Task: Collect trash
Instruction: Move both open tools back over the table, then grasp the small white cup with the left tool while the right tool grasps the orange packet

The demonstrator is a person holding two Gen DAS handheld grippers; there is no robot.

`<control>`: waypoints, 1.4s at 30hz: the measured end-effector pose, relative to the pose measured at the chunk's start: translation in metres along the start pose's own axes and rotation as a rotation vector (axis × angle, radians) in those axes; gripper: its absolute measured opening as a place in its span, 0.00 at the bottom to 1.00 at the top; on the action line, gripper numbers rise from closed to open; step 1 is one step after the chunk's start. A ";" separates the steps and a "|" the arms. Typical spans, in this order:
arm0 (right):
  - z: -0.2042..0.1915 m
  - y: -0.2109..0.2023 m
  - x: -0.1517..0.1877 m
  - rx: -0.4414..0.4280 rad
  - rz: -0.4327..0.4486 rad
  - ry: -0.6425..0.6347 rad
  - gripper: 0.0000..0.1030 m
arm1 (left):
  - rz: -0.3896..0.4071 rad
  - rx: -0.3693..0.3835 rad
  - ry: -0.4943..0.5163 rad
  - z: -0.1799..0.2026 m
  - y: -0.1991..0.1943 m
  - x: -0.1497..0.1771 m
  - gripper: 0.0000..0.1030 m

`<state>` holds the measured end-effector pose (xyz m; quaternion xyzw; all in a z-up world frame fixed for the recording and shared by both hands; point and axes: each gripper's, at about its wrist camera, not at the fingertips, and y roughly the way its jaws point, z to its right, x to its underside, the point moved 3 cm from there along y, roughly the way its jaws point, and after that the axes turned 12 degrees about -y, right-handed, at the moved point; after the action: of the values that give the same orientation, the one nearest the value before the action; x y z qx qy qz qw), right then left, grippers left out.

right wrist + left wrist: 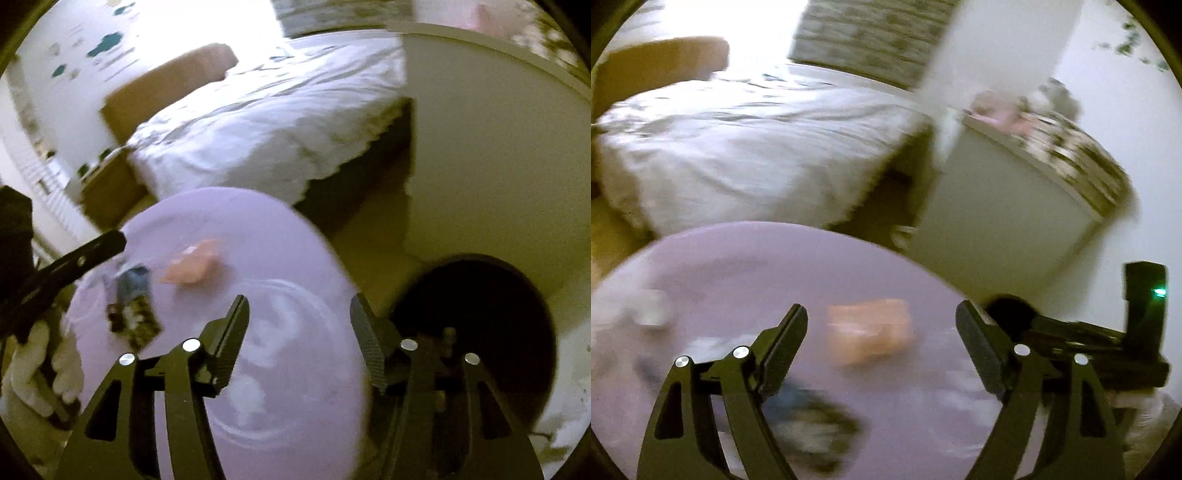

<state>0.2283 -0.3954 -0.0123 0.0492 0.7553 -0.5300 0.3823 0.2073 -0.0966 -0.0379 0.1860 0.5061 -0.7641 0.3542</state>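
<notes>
Lilac cloth covers a round desk (746,266) that fills the lower part of both blurred views, and the trash lies scattered on it: a crumpled pink wrapper (870,332) near the middle, a dark blue and speckled packet (812,424) closer in, and a pale scrap (652,310) toward the far left edge in the left wrist view. Spread wide, the left gripper (882,332) hangs above the cloth with nothing between its fingers (790,336); the pink wrapper shows through the gap but lies on the desk below, apart from the pads. Released as well, the right gripper (299,332) holds nothing; its fingers (232,332) hover over the desk's near right edge, with whitish smears on the cloth under them. Just beside that edge, low on the floor, stands a dark round bin (476,295). From the right wrist view the left gripper reaches in from the left, gripped by a white-gloved hand (37,373). Behind the desk are a bed with white bedding (266,129) and a white cabinet (1004,206)
</notes>
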 end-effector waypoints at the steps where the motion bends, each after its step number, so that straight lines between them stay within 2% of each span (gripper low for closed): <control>1: -0.011 0.006 -0.005 -0.015 -0.004 -0.012 0.56 | 0.019 -0.039 -0.003 -0.017 -0.004 -0.004 0.79; 4: -0.038 0.027 -0.019 -0.056 -0.017 -0.031 0.56 | 0.052 -0.172 -0.010 -0.070 -0.009 -0.016 0.79; 9: -0.071 0.072 -0.036 -0.072 -0.065 -0.055 0.56 | 0.025 -0.303 -0.008 -0.128 -0.001 -0.025 0.79; 15: -0.090 0.124 -0.047 -0.038 -0.127 -0.041 0.56 | -0.062 -0.317 0.015 -0.158 0.022 -0.024 0.63; 19: -0.102 0.142 -0.053 0.012 -0.119 -0.109 0.57 | -0.068 -0.312 0.029 -0.161 0.026 -0.019 0.59; 22: -0.112 0.148 -0.058 0.055 -0.107 -0.180 0.51 | -0.055 -0.324 0.041 -0.165 0.025 -0.018 0.41; 23: -0.115 0.148 -0.059 0.071 -0.100 -0.203 0.49 | -0.053 -0.312 0.025 -0.168 0.024 -0.020 0.36; 24: -0.116 0.148 -0.060 0.079 -0.094 -0.218 0.42 | -0.052 -0.298 0.012 -0.169 0.023 -0.020 0.36; 25: -0.115 0.148 -0.061 0.075 -0.095 -0.220 0.40 | -0.051 -0.289 0.005 -0.169 0.023 -0.020 0.36; 32: -0.106 0.122 -0.061 0.022 -0.035 -0.195 0.37 | -0.030 -0.209 -0.012 -0.161 0.008 -0.019 0.35; 38: -0.089 0.071 -0.060 0.008 0.039 -0.180 0.37 | -0.001 -0.105 0.029 -0.110 -0.015 -0.022 0.35; 42: -0.068 0.030 -0.054 0.032 0.080 -0.166 0.37 | 0.000 -0.020 0.087 -0.051 -0.022 -0.016 0.35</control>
<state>0.2454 -0.3073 0.0089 0.0414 0.7099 -0.5285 0.4638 0.1983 -0.0389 -0.0345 0.2155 0.5286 -0.7502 0.3338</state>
